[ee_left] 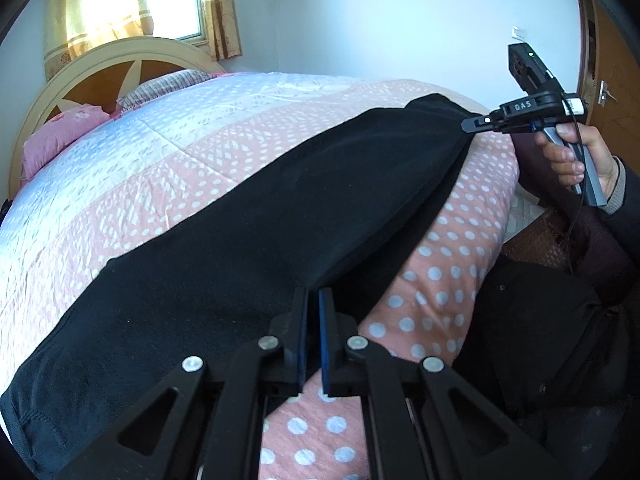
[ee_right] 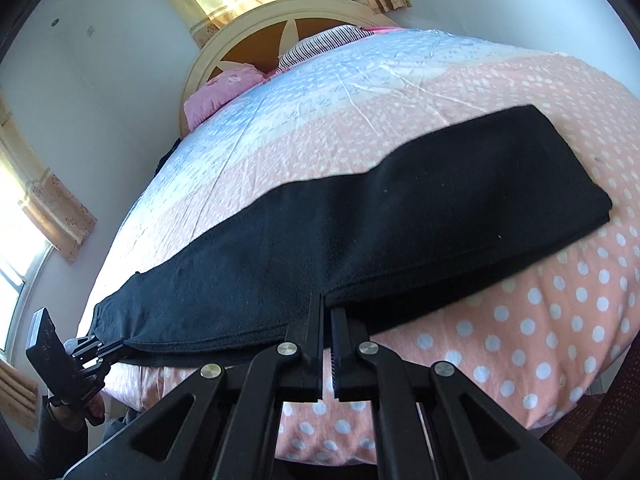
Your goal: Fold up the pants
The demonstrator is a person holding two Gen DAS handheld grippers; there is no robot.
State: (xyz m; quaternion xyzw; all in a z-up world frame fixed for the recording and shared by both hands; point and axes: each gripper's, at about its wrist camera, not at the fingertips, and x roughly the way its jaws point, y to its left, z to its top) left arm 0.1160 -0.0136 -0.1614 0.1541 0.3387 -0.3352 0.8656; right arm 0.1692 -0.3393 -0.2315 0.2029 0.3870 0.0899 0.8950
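Black pants lie stretched along the near edge of the bed, folded lengthwise with one leg over the other; they also show in the right wrist view. My left gripper is shut on the near edge of the pants at one end. My right gripper is shut on the near edge at the other end. Each gripper also shows in the other's view, the right gripper and the left gripper, both pinching the black cloth.
The bed has a pink polka-dot and pale blue quilt, a pink pillow and a striped pillow by the round headboard. Curtained windows lie beyond. A wooden door is at the right.
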